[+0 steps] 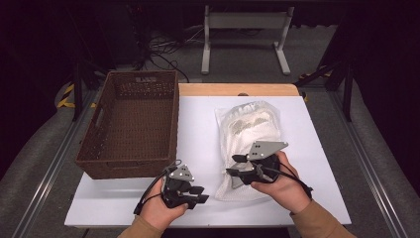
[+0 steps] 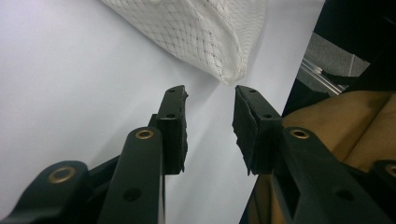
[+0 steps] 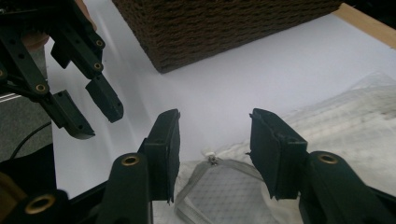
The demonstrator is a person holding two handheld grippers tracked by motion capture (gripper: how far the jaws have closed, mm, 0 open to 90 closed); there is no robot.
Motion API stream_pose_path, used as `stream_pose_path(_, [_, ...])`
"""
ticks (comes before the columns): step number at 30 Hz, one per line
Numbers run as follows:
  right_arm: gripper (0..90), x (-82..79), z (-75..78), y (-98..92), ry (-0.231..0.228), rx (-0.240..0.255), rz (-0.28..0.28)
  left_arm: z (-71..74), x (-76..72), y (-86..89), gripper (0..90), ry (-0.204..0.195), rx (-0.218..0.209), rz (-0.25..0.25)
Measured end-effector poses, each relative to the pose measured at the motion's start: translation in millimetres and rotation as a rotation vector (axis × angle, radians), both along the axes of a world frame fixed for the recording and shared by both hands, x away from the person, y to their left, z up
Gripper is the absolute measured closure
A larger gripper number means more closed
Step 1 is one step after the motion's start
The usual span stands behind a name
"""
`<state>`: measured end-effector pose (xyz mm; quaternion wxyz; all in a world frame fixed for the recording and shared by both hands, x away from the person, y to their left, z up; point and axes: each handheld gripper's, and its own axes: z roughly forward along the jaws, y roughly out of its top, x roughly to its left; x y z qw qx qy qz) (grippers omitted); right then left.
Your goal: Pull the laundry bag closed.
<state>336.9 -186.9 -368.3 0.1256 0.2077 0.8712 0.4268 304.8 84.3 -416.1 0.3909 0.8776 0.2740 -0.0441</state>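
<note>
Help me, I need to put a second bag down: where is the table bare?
Bare white table lies right of the mesh bag, and in a strip between the bag and the wicker basket. The near edge is crowded: the left gripper and right gripper work there.

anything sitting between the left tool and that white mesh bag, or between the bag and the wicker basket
Nothing visible does. The left tool stands open, with bare white table between it and the near corner of the white mesh laundry bag. Between the bag and the brown wicker basket lies only bare tabletop. The right tool hovers open over the bag.
</note>
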Motion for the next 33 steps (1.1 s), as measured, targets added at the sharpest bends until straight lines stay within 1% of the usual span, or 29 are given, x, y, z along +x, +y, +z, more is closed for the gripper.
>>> stream_pose_path(3, [53.7,3.2,-2.6,7.5,0.016,-0.022,0.012,-0.8,0.9,0.9,65.5,0.007,-0.001,0.004])
stream_pose_path(6, [53.7,7.2,-5.7,11.2,0.025,-0.043,0.009,-1.5,1.4,0.5,65.5,0.011,0.000,0.004])
stream_pose_path(8, [53.7,9.7,-7.8,12.6,0.032,-0.052,0.003,-1.4,1.6,-0.2,64.3,0.007,-0.005,0.001])
stream_pose_path(9, [53.7,10.6,-8.6,13.2,0.037,-0.055,-0.005,-1.4,1.2,-0.8,63.0,0.010,-0.010,-0.001])
stream_pose_path(12, [52.9,14.1,-13.0,14.5,0.052,-0.050,-0.003,-1.5,0.5,-2.6,61.1,0.007,-0.012,-0.011])
stream_pose_path(16, [52.7,18.5,-22.5,17.6,0.067,-0.071,-0.005,-1.8,0.3,-3.2,60.7,0.011,-0.014,-0.013])
stream_pose_path(20, [51.5,20.7,-30.1,16.2,0.096,-0.088,-0.016,-2.1,0.5,-3.0,59.9,0.013,-0.018,-0.018])
stream_pose_path(21, [51.5,20.7,-30.1,16.2,0.096,-0.088,-0.016,-2.1,0.5,-3.0,59.7,0.013,-0.018,-0.018])
stream_pose_path(22, [51.1,20.8,-35.2,13.9,0.104,-0.077,-0.019,-3.0,0.3,-3.7,59.6,0.015,-0.020,-0.021])
stream_pose_path(25, [50.0,21.0,-42.4,12.0,0.117,-0.092,-0.024,-3.7,0.3,-5.0,59.6,0.018,-0.017,-0.028])
stream_pose_path(30, [49.6,21.6,-49.5,10.7,0.127,-0.105,-0.024,-4.3,0.2,-6.5,59.5,0.022,-0.014,-0.034])
stream_pose_path(33, [49.3,21.8,-56.1,10.5,0.134,-0.127,-0.025,-4.6,0.0,-7.0,59.4,0.023,-0.015,-0.034])
